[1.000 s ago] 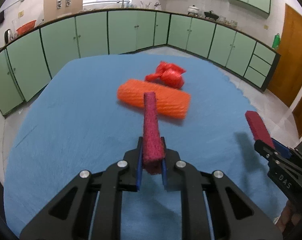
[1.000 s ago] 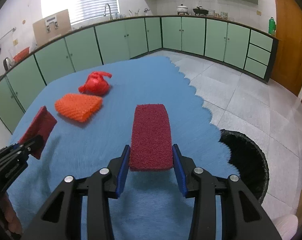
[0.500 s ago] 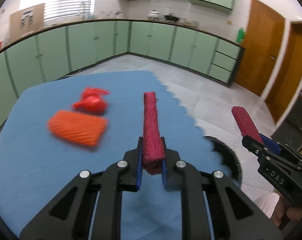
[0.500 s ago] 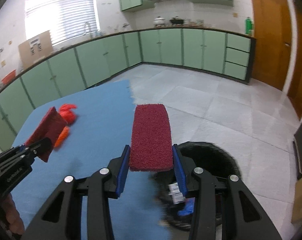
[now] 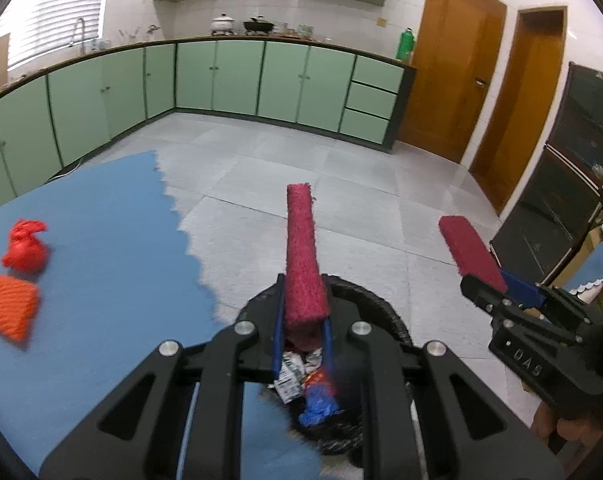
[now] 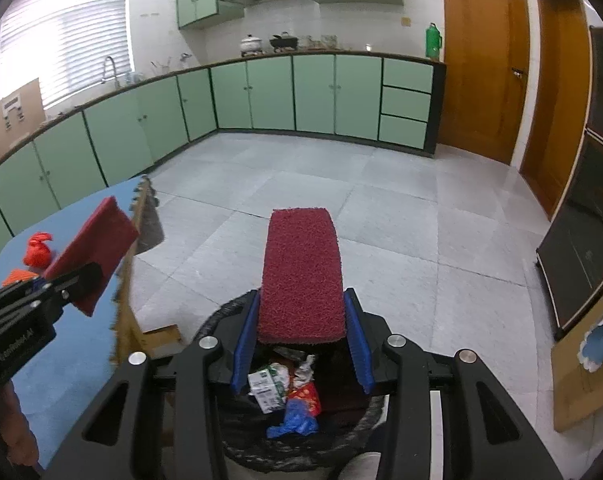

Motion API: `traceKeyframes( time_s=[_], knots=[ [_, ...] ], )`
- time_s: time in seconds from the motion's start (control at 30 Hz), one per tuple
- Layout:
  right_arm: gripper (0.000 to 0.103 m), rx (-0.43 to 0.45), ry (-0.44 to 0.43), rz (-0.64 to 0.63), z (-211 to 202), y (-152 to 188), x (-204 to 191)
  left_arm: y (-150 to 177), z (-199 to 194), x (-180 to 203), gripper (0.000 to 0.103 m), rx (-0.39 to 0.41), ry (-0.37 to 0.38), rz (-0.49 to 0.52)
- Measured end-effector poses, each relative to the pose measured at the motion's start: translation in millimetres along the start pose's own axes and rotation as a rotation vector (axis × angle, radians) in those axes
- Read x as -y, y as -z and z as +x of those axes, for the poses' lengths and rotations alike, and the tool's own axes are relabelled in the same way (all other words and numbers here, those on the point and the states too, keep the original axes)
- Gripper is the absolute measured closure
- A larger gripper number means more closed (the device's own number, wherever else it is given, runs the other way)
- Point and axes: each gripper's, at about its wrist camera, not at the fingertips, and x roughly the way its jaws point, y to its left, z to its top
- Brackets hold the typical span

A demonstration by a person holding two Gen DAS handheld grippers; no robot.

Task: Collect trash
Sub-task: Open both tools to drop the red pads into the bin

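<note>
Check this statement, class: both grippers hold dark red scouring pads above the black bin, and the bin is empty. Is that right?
One thing is wrong: the bin is not empty. The right wrist view shows wrappers and a blue scrap inside it. The rest stands: the left gripper and right gripper each grip a dark red pad above it.

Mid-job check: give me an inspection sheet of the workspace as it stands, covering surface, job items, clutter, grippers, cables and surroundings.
Surface: blue tablecloth on the table, scalloped edge.
Job's things: two dark red pads, one in each gripper; orange mesh piece and red bag lie on the cloth; black bin on the floor holds wrappers.
Clutter: nothing seen beyond those.
Grippers: left gripper shut on edge-on pad; right gripper shut on flat pad, above the bin.
Cables: nothing seen.
Surroundings: green cabinets, tiled floor, wooden doors.
</note>
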Motion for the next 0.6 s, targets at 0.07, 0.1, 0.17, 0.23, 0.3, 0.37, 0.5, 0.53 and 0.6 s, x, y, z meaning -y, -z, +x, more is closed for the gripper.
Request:
traceKeyframes(
  time_s=[0.07,0.1,0.17,0.23,0.3,0.37,0.5,0.53,0.6],
  knots=[
    [0.062,-0.01,0.003,0.007,8.4,0.0,9.6,-1.9,12.1,9.8,0.089,-0.006,0.004,0.013],
    [0.062,-0.016,0.003,0.009,12.4,0.9,12.2,-2.8,18.3,13.7,0.089,-0.009,0.007,0.015],
    [0.062,-0.031,0.002,0.015,21.7,3.0,20.3,-3.3,27.8,18.8,0.089,-0.02,0.011,0.015],
    [0.062,-0.047,-0.011,0.028,31.6,5.0,28.0,-3.2,34.7,21.8,0.089,-0.027,0.008,0.018],
    [0.062,-0.06,-0.014,0.03,40.2,5.0,33.5,-3.4,42.0,23.4,0.089,-0.039,0.011,0.023],
    [0.062,-0.075,-0.027,0.021,51.2,6.2,34.1,-4.2,50.5,25.0,0.087,-0.063,0.024,0.018],
    [0.042,-0.096,0.005,-0.006,65.4,11.2,35.6,-6.5,53.9,18.1,0.046,-0.056,0.021,0.001],
    [0.041,-0.094,0.014,-0.007,66.2,12.4,35.8,-6.5,50.9,17.5,0.043,-0.044,0.02,0.003],
    [0.036,-0.096,0.026,-0.002,66.2,14.8,38.8,-8.2,46.3,16.3,0.04,-0.028,0.025,0.009]
  ],
)
